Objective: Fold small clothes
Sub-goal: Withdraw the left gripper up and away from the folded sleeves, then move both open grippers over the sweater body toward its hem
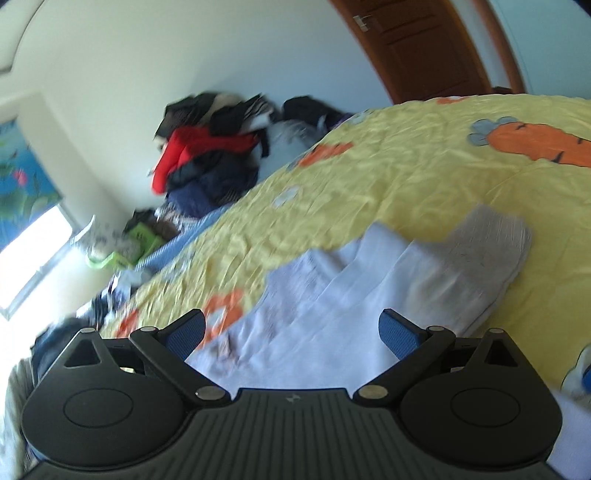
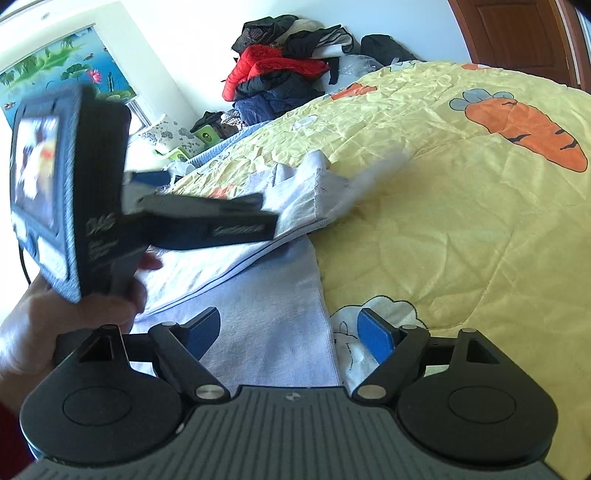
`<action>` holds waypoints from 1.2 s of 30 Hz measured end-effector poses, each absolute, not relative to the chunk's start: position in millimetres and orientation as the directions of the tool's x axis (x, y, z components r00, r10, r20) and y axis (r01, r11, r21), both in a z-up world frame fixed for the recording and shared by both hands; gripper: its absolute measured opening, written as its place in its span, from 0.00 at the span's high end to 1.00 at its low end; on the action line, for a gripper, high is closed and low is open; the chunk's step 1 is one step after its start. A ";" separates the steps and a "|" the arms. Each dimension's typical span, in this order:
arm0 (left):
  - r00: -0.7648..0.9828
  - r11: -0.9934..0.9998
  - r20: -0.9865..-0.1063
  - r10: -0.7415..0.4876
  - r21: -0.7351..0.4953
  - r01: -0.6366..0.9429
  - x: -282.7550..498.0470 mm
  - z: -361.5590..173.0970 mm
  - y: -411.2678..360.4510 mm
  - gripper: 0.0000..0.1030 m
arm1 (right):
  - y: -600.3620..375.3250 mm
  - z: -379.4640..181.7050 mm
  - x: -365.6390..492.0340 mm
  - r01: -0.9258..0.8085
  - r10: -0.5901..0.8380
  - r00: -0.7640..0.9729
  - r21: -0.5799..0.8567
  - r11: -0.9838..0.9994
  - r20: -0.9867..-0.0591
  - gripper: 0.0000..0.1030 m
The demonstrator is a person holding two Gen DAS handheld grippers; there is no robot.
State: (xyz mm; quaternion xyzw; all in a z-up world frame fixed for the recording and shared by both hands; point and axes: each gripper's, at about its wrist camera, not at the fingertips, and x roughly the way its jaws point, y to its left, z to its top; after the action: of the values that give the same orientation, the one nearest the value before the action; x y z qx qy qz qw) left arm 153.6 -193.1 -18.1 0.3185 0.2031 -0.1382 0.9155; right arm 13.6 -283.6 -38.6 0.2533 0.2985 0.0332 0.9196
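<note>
**A:** Item one?

**B:** Small white garment (image 2: 280,295), thin cotton knit with a hemmed, stitched edge, lying on the yellow carrot-print quilt (image 2: 461,229). In the right wrist view it runs from 6 o'clock up toward 11. A grey sock-like piece (image 1: 491,243) sits at its far end, at 2 o'clock in the left wrist view; blur keeps me from saying more.

**A:** Handling?

**B:** My estimate: very light, limp, no stiffness, not fragile. It will sag and drag its own layers. The quilt underneath is creased and soft, so a low pinch may catch that too. Best hold: the hemmed edge or a corner, where the cloth is doubled.

**A:** Left gripper (image 1: 291,332)?

**B:** Blue pads spread wide, nothing between them but cloth lying below; no pinch. In the right wrist view it reaches in from 9 o'clock, body roughly level, nose over the raised fold near the centre. The person's hand (image 2: 74,310) wraps the handle at 8 o'clock.

**A:** Right gripper (image 2: 291,332)?

**B:** Jaws well apart, straddling the garment's right edge at 6 o'clock: one pad over the white cloth, the other over the quilt's rabbit print. Not gripping. Tilted downward.

**A:** Surroundings?

**B:** Clothes pile (image 2: 288,62) against the wall at 12 o'clock; wooden door (image 2: 517,33) at 1.
</note>
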 end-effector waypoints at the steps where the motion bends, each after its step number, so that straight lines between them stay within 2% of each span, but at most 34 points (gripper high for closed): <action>1: 0.878 0.771 -0.464 -0.117 0.514 0.375 151.9 -18.6 -185.0 0.02 | -283.5 -37.1 11.9 0.090 0.211 0.820 0.484 0.870 -0.533 0.18; 10: 0.876 0.828 -0.479 -0.057 0.468 0.310 128.0 -26.5 -117.1 0.02 | -278.3 -31.9 12.5 0.083 0.201 0.830 0.471 0.878 -0.520 0.18; 21: 0.855 0.892 -0.509 0.096 0.425 0.153 140.8 -33.7 -45.7 0.02 | -249.0 -2.3 60.3 -0.075 0.223 0.868 0.328 0.942 -0.444 0.19; 24: 0.843 0.902 -0.526 0.110 0.409 0.138 144.9 -36.0 -35.4 0.02 | -246.8 -3.4 83.5 -0.082 0.241 0.856 0.340 0.937 -0.457 0.19; 29: 0.842 0.899 -0.527 0.120 0.416 0.133 143.5 -40.6 -34.1 0.02 | -248.8 -19.8 112.8 -0.014 0.211 0.807 0.339 0.941 -0.552 0.20; 36: 0.837 0.910 -0.539 0.092 0.386 0.149 137.1 -36.7 -35.7 0.02 | -234.7 -12.2 90.8 -0.064 0.220 0.811 0.291 0.954 -0.542 0.18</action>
State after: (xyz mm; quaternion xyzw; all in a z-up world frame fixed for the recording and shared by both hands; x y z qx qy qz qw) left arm 137.1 -35.7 -36.7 0.2111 0.2847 -0.0153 0.9349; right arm 90.8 -234.7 -12.2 0.1308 0.2982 0.0752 0.9425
